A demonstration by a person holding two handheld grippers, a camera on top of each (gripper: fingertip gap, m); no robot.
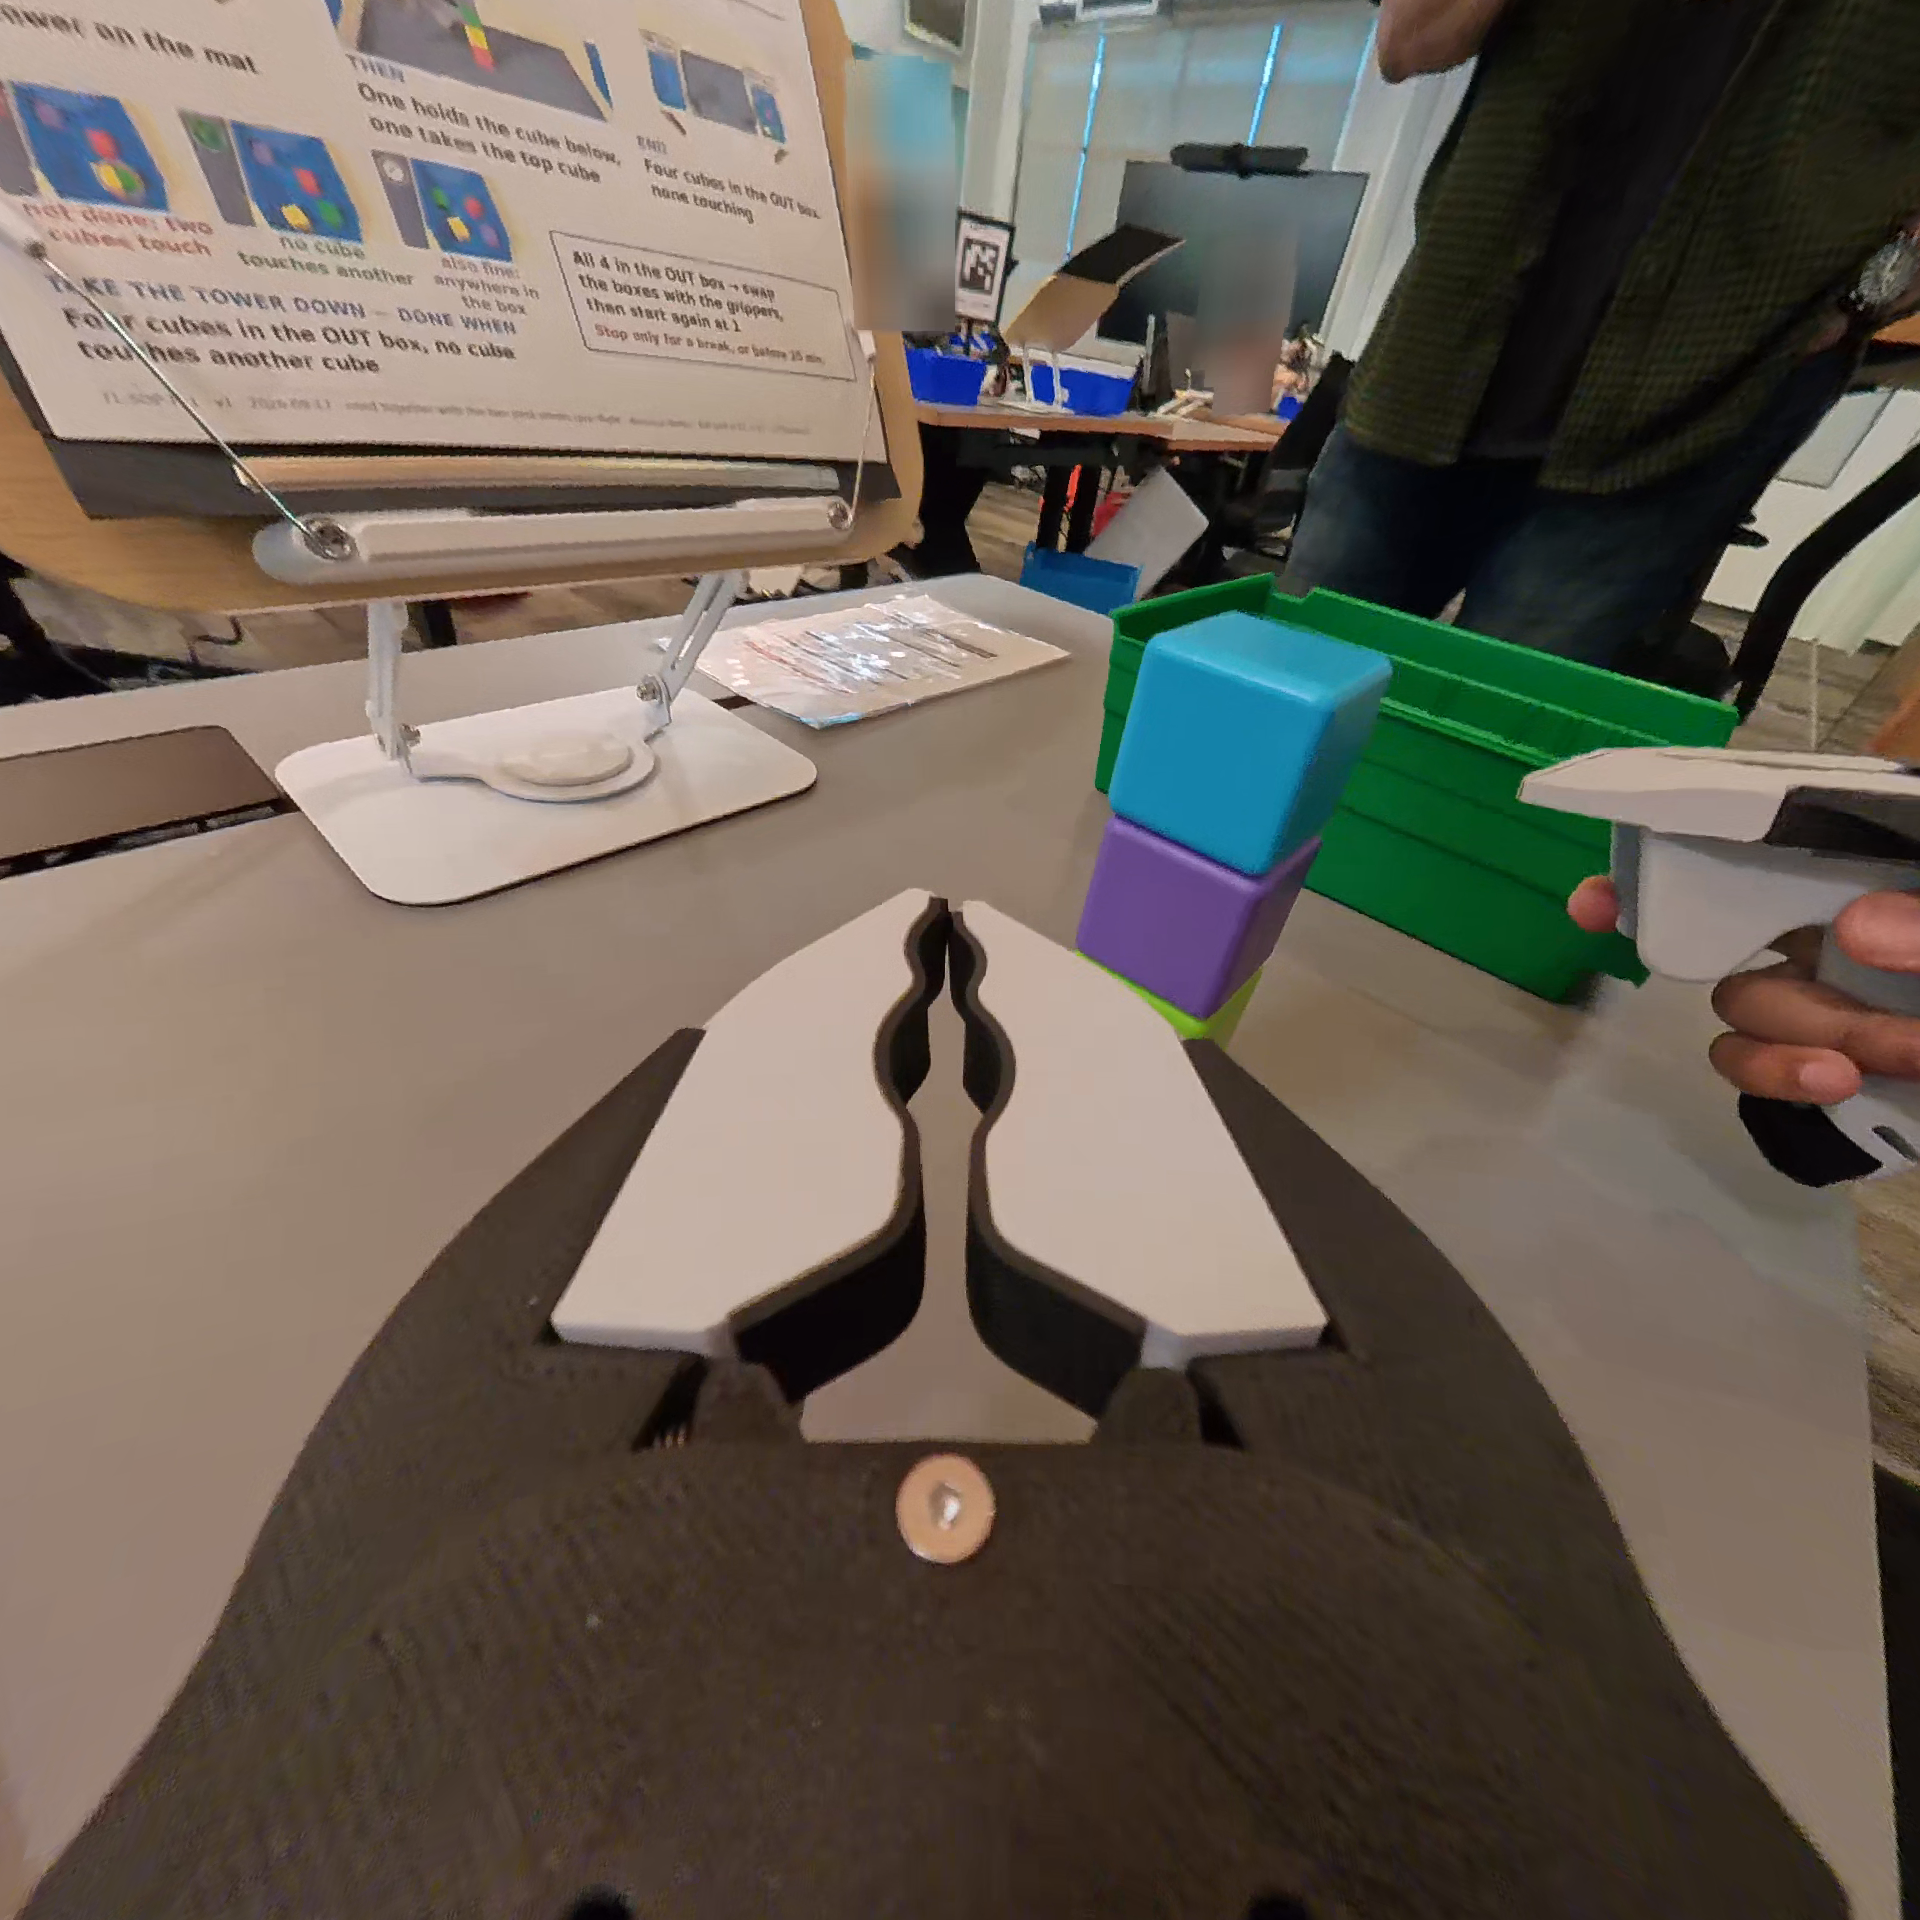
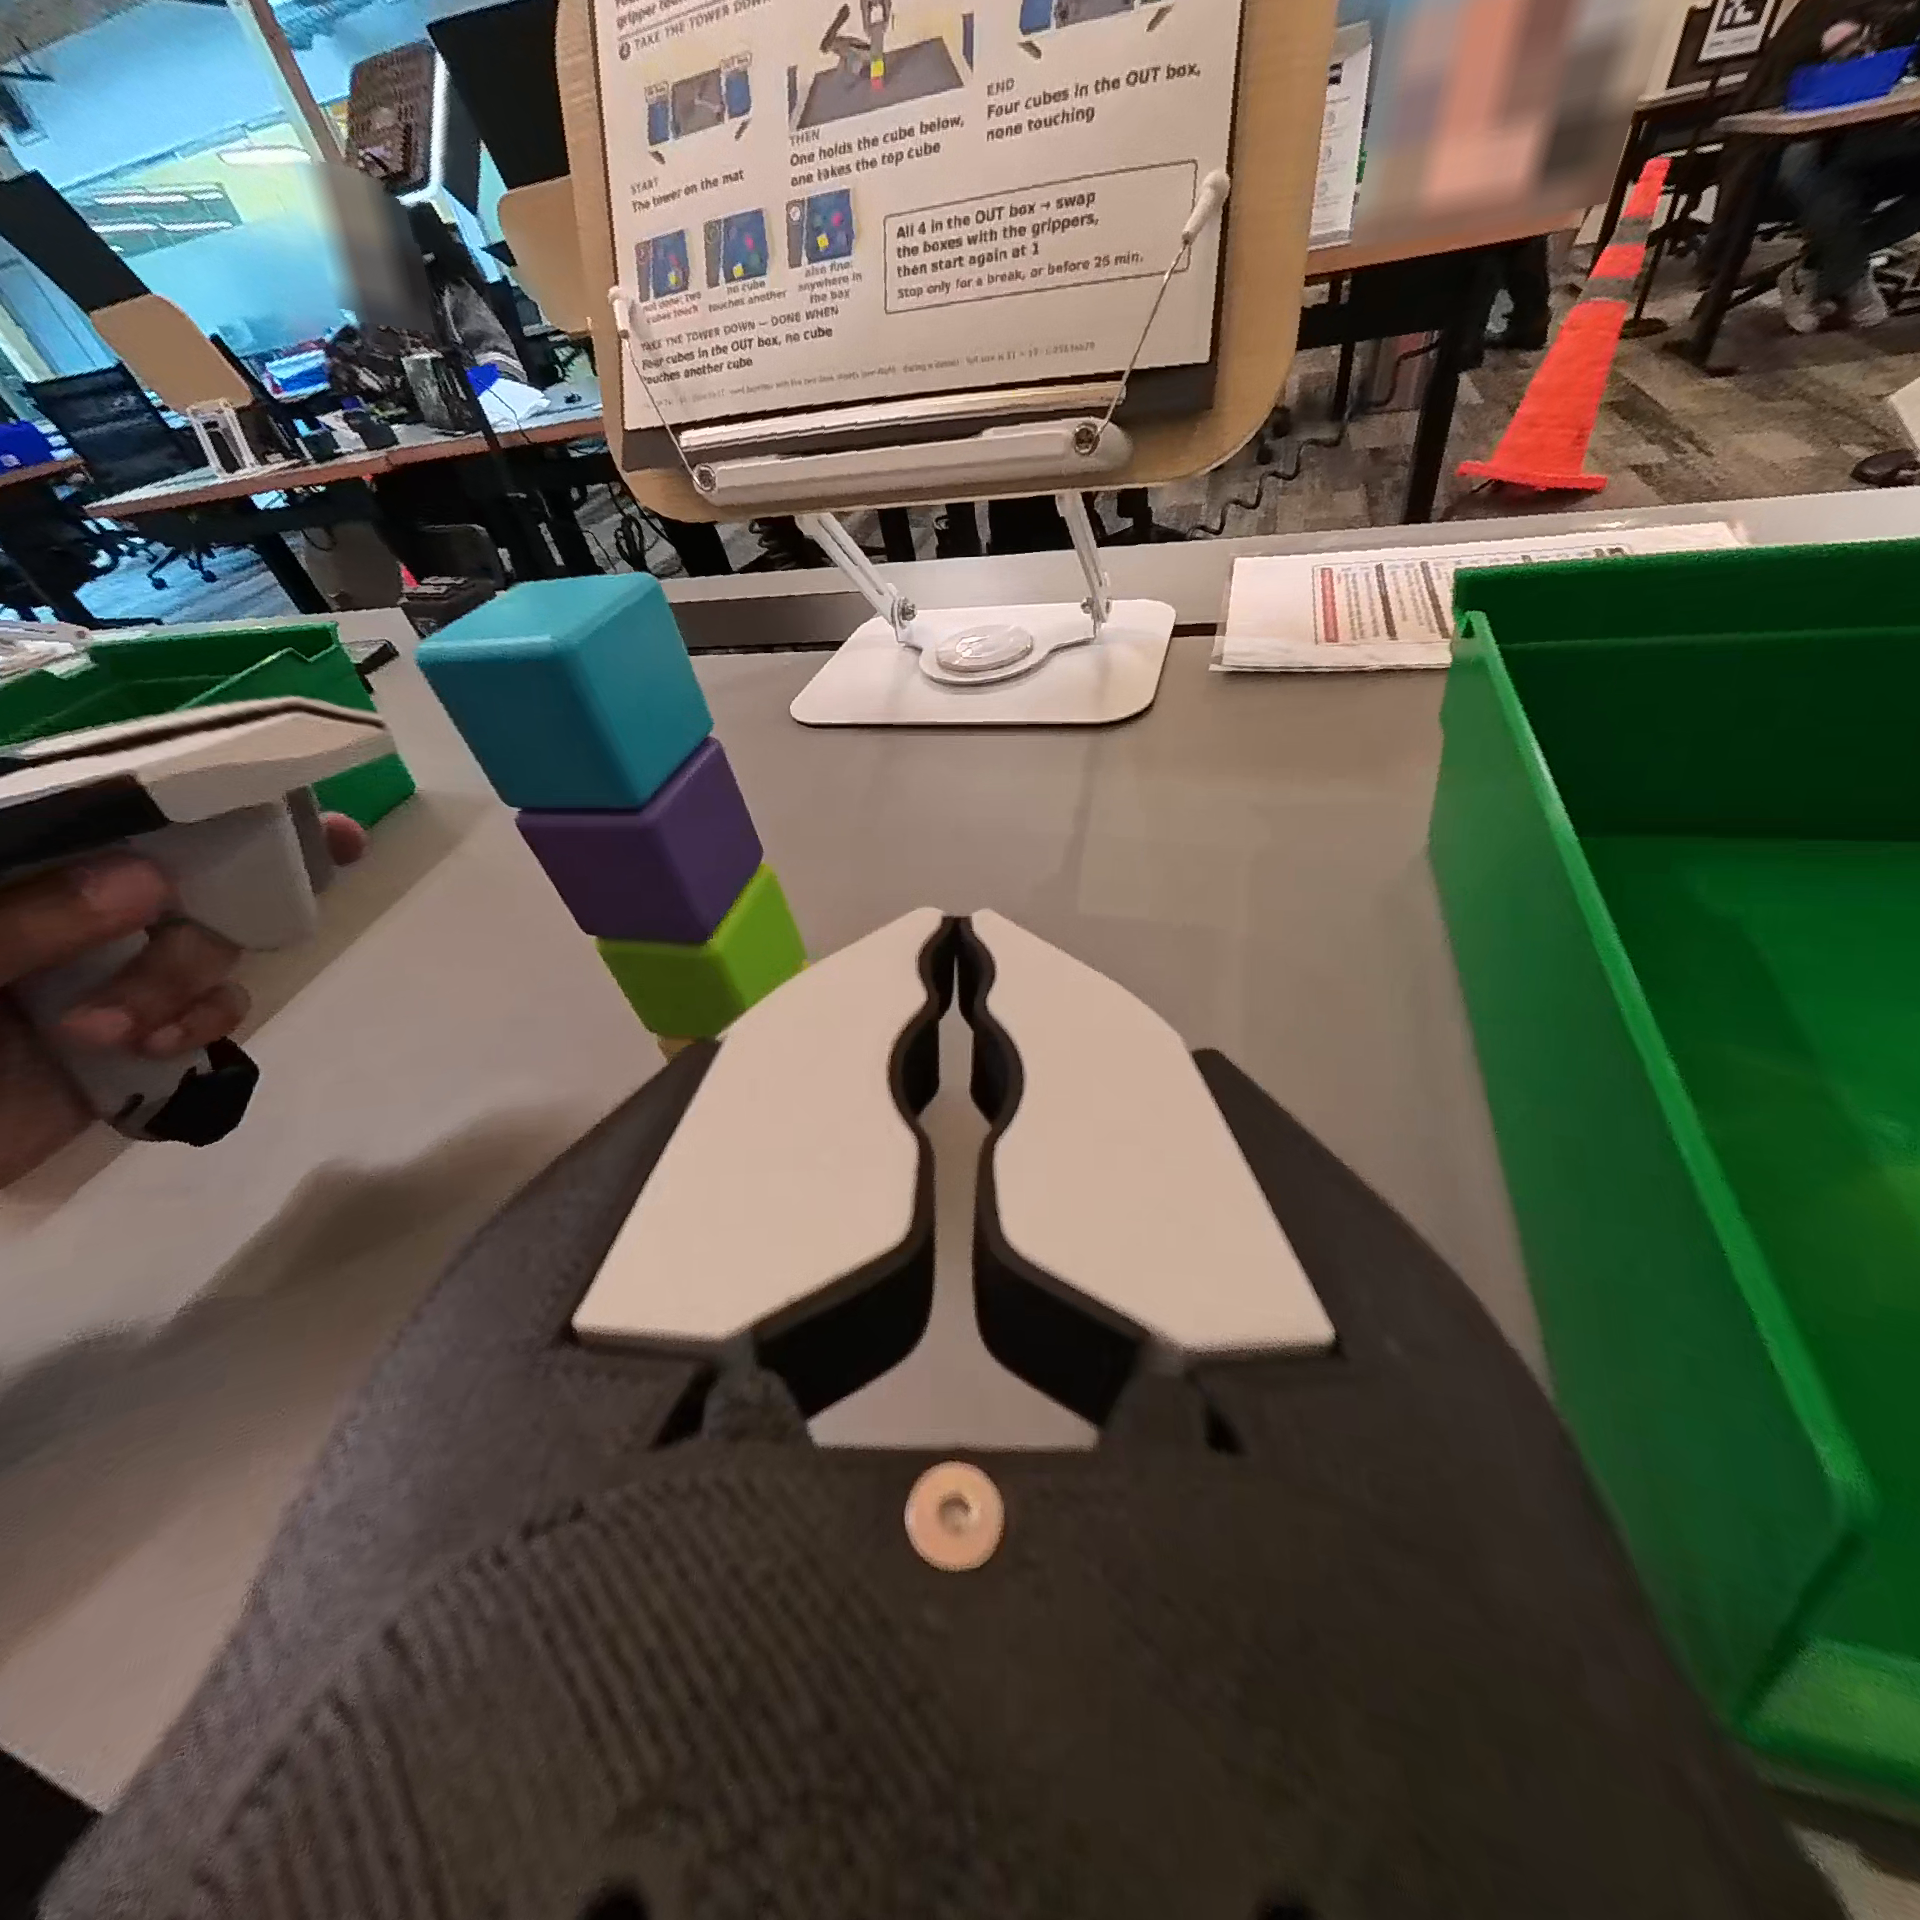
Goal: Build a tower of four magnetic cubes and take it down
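A tower of cubes stands on the grey table: a teal cube point(image 1: 1247, 732) on top, a purple cube point(image 1: 1179, 920) under it, a lime green cube point(image 1: 1226, 1013) below. The tower also shows in the right wrist view, with the teal cube point(image 2: 571, 686), purple cube point(image 2: 644, 847) and lime cube point(image 2: 707, 961); its base is hidden behind my fingers. My left gripper point(image 1: 949, 914) is shut and empty, just left of the tower. My right gripper point(image 2: 958, 925) is shut and empty, just right of the tower. Each gripper shows in the other's view, hand-held.
A green bin point(image 1: 1475, 790) stands behind the tower, and it shows at the right in the right wrist view point(image 2: 1538, 935). Another green bin point(image 2: 208, 675) sits far left. A document stand point(image 1: 540, 790) with a printed sheet stands at the back. A person point(image 1: 1621, 312) stands beyond the table. The grippers' ends are close to 20 centimetres from one another. About 9 centimetres separates my right fingertips from the teal cube point(image 2: 571, 686).
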